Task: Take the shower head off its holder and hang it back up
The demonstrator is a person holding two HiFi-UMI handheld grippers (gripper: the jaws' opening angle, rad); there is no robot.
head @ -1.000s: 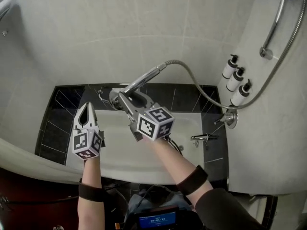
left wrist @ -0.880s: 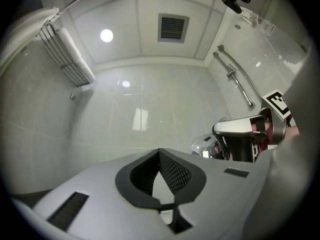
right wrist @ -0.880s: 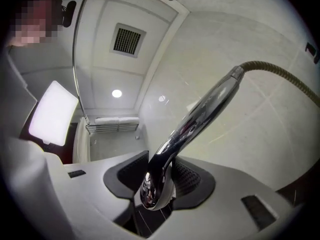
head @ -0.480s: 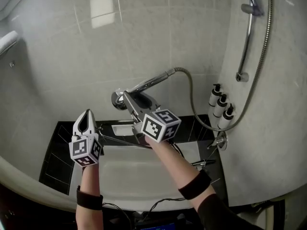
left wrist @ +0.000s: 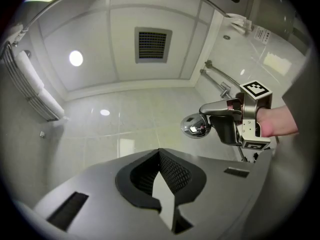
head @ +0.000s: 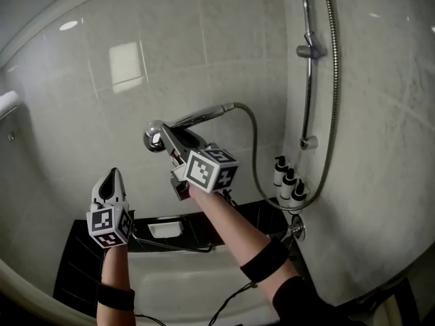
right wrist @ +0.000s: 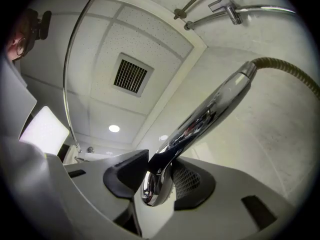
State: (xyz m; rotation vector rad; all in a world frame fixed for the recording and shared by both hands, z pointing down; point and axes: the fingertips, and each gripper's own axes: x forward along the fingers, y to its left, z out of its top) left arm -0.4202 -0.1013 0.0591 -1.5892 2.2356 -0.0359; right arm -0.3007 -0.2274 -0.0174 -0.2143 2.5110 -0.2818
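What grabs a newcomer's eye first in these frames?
The chrome shower head, clamped in the right gripper at centre, against the pale tiled wall, its hose looping down to the right. Lower left, the left gripper hovers shut and empty.

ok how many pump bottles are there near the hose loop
3 pump bottles, side by side against the right-hand wall below the shower rail: upper-left, middle, lower-right. More could sit out of view.
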